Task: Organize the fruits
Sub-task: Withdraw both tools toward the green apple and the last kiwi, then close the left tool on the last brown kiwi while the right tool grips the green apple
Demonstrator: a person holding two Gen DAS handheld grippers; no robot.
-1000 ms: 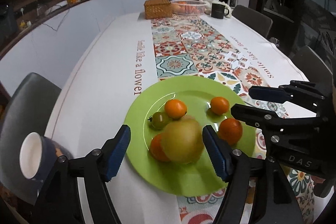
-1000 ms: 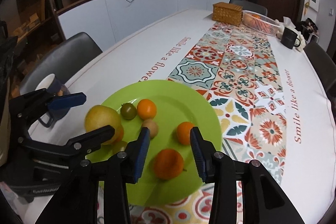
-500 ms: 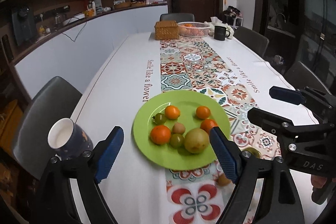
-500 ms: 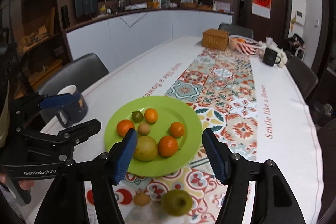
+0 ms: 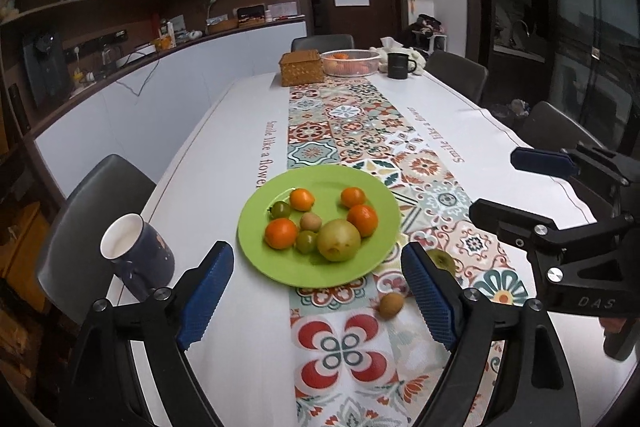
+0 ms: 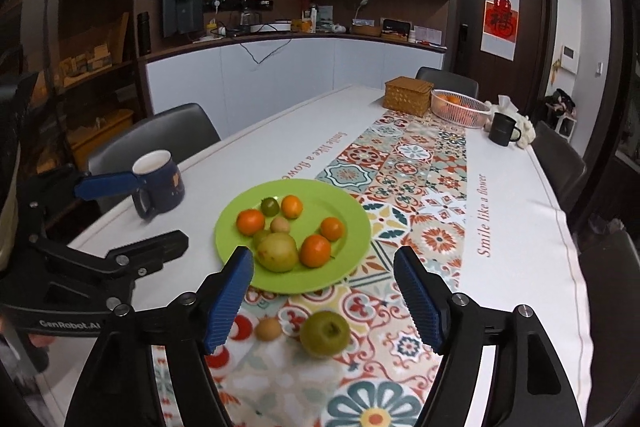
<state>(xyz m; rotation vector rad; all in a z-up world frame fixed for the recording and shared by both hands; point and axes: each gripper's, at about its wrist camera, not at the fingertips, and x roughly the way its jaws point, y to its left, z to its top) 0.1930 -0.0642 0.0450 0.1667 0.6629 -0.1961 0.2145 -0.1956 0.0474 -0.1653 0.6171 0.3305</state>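
Note:
A green plate sits on the patterned table runner and holds several fruits: a yellow-green pear, oranges and small green and brown fruits. A green apple and a small brown kiwi lie on the runner in front of the plate. My left gripper is open and empty, held back from the plate. My right gripper is open and empty, above the apple and kiwi.
A dark mug stands left of the plate near the table edge. At the far end are a wicker box, a white basket with oranges and a black mug. Grey chairs surround the table.
Both grippers have pulled back and up from the plate. The pear, between my left fingers a second ago, now lies on the plate. The apple and kiwi on the runner have come into view.

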